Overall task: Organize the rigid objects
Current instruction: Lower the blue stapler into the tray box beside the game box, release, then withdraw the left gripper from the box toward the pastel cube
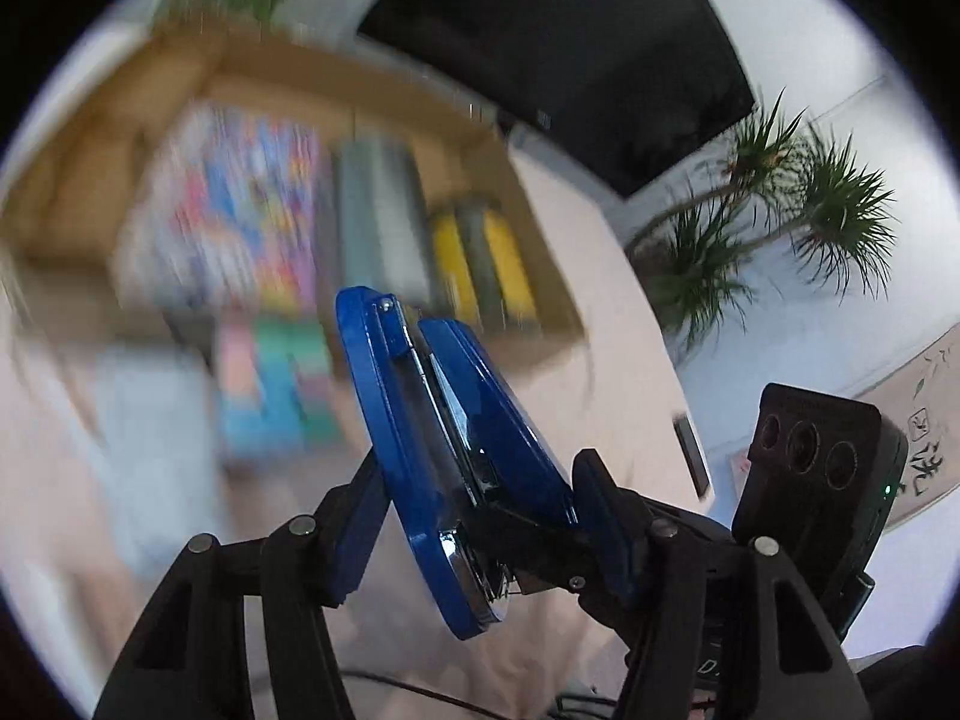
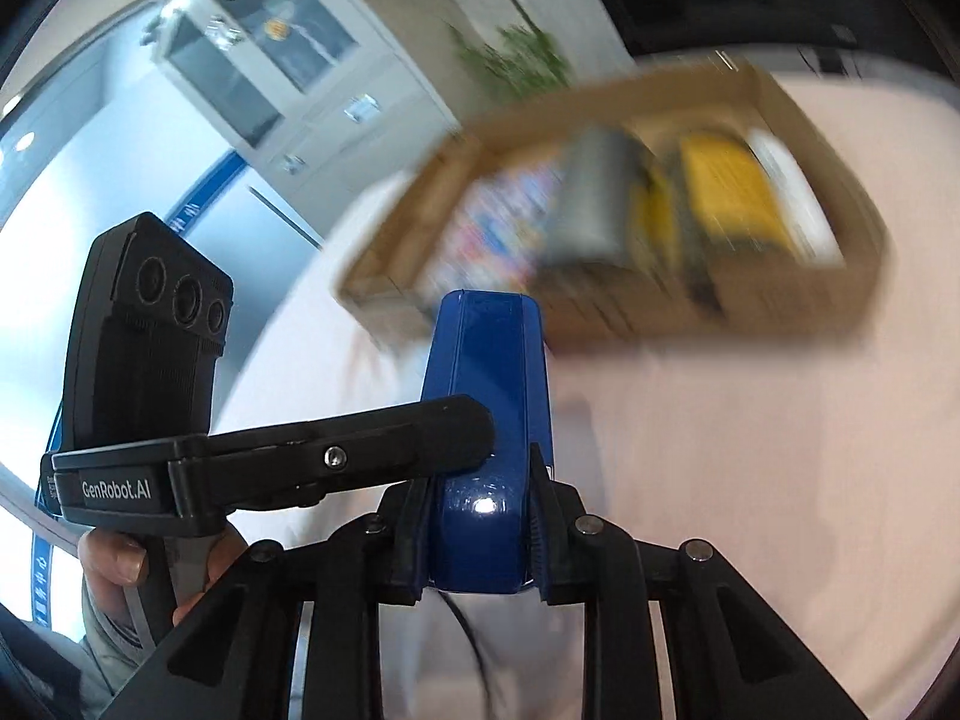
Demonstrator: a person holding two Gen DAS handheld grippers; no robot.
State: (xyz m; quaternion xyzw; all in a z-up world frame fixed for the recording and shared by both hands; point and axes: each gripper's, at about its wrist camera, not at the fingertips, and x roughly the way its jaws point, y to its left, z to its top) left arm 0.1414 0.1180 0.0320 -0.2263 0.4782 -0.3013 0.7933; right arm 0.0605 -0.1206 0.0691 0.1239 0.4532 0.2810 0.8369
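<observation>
In the left wrist view, the left tongs [image 1: 474,516] stand with the blue stapler [image 1: 444,450] between their two blue-padded fingers [image 1: 354,534]. The left finger appears to touch the stapler's side, while at the right finger the other tool's black finger lies in front, so whether the left tongs truly grip cannot be told. The stapler is lifted off the pale pink tabletop [image 1: 600,312] and tilted, nose up to the left. Behind it, blurred, an open cardboard box [image 1: 336,78] sits toward the far side of the tabletop, holding a colourful book [image 1: 240,210], a grey item [image 1: 378,210] and yellow items [image 1: 480,264]. To the right hang a dark screen [image 1: 558,42] and a potted palm [image 1: 774,222].

In the right wrist view, the person's hand [image 2: 126,564] holds the left tool at the left, its black finger reaching across to touch the stapler [image 2: 486,456]. The right tongs [image 2: 480,534] are closed narrowly on the stapler's rear end, both pads pressed against its sides. The box [image 2: 600,114], blurred, lies beyond on the tabletop [image 2: 750,450].
</observation>
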